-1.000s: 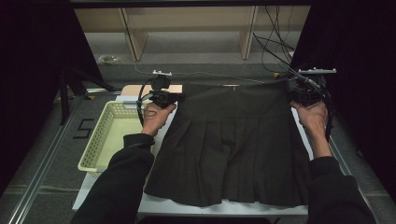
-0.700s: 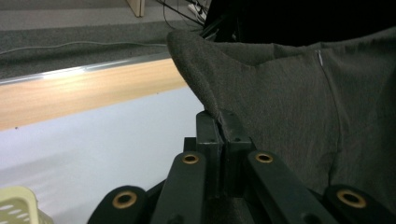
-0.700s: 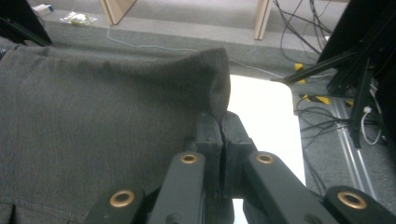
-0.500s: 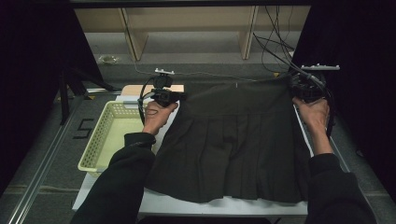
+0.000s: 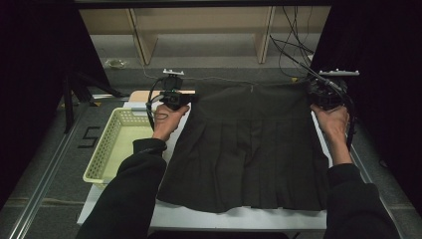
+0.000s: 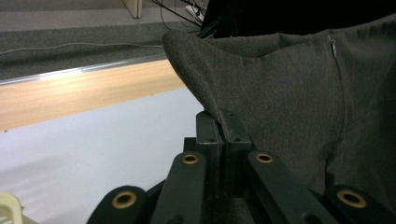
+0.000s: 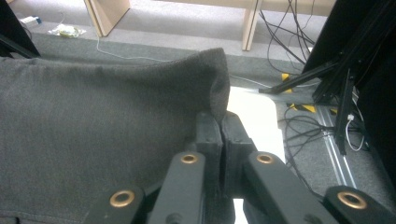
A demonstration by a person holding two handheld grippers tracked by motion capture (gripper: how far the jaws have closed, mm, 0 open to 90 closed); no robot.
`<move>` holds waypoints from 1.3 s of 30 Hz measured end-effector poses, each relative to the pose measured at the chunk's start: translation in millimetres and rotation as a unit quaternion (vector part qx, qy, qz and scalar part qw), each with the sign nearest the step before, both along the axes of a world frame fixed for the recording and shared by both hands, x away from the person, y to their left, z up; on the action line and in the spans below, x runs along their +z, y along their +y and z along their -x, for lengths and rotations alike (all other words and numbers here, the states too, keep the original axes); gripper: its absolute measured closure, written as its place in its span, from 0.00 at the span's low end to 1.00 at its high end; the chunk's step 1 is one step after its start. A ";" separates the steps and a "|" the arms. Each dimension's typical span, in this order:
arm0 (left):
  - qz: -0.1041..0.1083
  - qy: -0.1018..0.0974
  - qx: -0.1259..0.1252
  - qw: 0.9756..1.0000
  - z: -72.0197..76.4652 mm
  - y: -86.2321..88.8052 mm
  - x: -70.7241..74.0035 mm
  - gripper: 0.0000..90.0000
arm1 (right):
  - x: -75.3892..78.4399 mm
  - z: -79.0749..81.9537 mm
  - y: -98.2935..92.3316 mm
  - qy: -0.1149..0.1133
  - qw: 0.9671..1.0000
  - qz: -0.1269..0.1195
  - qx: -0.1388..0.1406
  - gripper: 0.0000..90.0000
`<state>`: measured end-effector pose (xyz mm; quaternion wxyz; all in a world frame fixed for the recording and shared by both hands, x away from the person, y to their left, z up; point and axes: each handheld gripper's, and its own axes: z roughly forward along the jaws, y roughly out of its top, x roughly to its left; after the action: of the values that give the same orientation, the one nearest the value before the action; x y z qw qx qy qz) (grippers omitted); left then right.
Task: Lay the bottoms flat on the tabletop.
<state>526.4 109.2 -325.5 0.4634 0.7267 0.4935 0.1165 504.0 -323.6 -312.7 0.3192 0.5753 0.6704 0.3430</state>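
While the high view looks down on the white table [image 5: 209,219], a dark pleated skirt [image 5: 249,154] lies spread flat across it, waistband at the far edge, hem toward the person. The left gripper [image 5: 175,98] sits at the waistband's left corner, the right gripper [image 5: 323,95] at its right corner, a hand behind each. Just beside the skirt on the left stands a pale yellow basket [image 5: 107,149], partly hanging past the table's edge. Cables [image 5: 293,45] trail over the grey floor beyond.

Over to the left gripper view: the left gripper [image 6: 220,122] has its jaws pressed together, pinching a fold of the skirt [image 6: 280,93], which peaks up above them. A zip [image 6: 337,79] runs down the cloth at the right, and a wooden strip [image 6: 84,93] borders the table.

Now the right gripper view: the right gripper [image 7: 220,123] is likewise clamped tight on the skirt [image 7: 102,126], its corner curling above the jaws. Something small lies on the far floor, possibly a wrapper [image 7: 67,31]; it's too blurred to call.
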 end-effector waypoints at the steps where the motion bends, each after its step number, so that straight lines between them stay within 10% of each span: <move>1: 0.001 0.001 0.002 1.000 -0.5 -0.5 -0.3 0.97 | -0.2 0.1 -0.1 0.000 1.000 -0.001 0.000 0.98; 12: -0.007 0.010 0.005 1.000 -2.9 -3.8 -8.4 0.95 | -2.4 -1.3 -0.7 0.000 1.000 -0.003 0.001 0.95; 20: -0.029 0.037 0.016 0.999 -0.3 -3.9 -17.6 0.64 | -4.5 3.5 -3.4 0.009 1.000 0.002 0.003 0.58; 39: -0.079 0.097 -0.035 0.992 56.4 -8.2 -64.3 0.39 | -59.0 64.7 14.7 0.064 0.995 0.002 0.080 0.36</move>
<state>470.0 101.0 -389.9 0.3585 0.7857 0.4995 0.0680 439.3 -308.9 -371.8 0.2485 0.5397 0.7342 0.3285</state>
